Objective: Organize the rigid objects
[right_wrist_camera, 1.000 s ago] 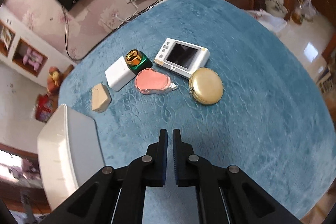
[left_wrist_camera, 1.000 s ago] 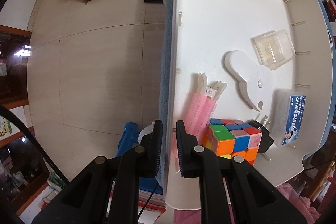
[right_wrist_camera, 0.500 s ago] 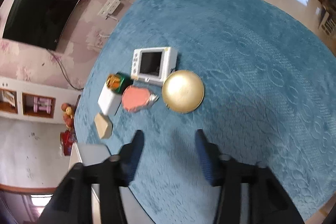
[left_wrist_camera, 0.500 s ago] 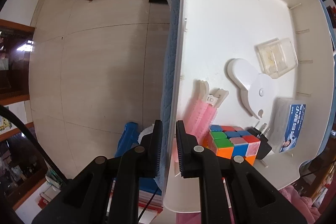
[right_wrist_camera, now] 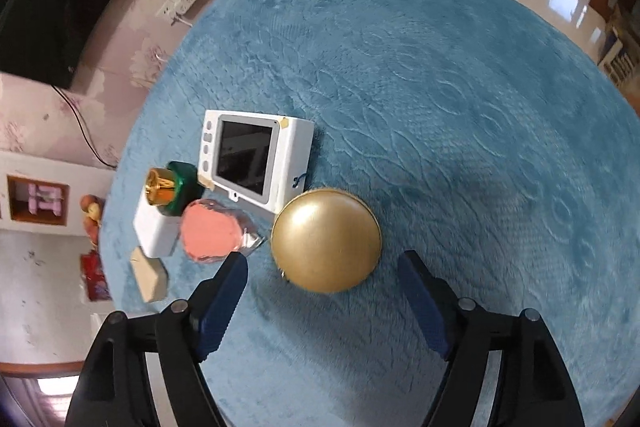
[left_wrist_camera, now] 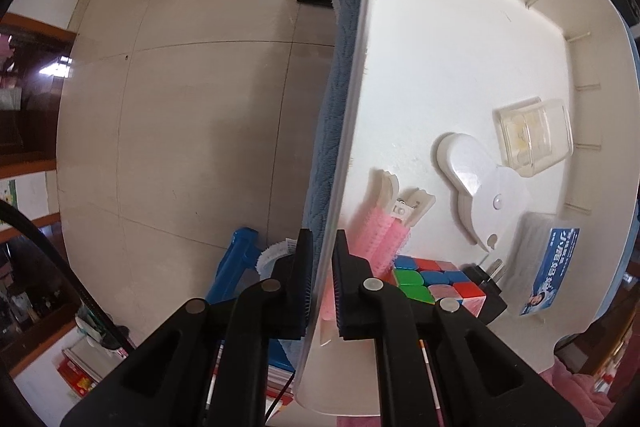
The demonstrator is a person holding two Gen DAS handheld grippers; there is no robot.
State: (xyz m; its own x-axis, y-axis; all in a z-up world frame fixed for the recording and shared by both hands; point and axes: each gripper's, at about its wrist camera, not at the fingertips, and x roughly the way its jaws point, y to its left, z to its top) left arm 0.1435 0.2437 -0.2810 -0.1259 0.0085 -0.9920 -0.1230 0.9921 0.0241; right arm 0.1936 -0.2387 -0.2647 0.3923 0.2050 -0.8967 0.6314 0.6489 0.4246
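Note:
My left gripper [left_wrist_camera: 322, 267] is shut on the rim of a white plastic bin [left_wrist_camera: 432, 39], one finger outside and one inside. The bin holds a colour cube [left_wrist_camera: 436, 283], pink hair rollers [left_wrist_camera: 380, 239], a white dispenser [left_wrist_camera: 476, 187], a clear box [left_wrist_camera: 532, 135], a black plug [left_wrist_camera: 486, 287] and a blue-labelled case [left_wrist_camera: 548, 275]. My right gripper [right_wrist_camera: 322, 291] is open wide just in front of a round gold case [right_wrist_camera: 326, 239] on the blue blanket [right_wrist_camera: 460, 107].
Behind the gold case lie a white toy camera [right_wrist_camera: 252, 159], a pink heart-shaped case [right_wrist_camera: 210, 235], a green bottle with a gold cap [right_wrist_camera: 168, 187], a white block [right_wrist_camera: 154, 233] and a beige block [right_wrist_camera: 148, 275]. A tiled floor [left_wrist_camera: 180, 127] lies left of the bin.
My right gripper has opened wide and moved forward up to the gold case. My left gripper keeps its hold on the bin rim, which has shifted slightly.

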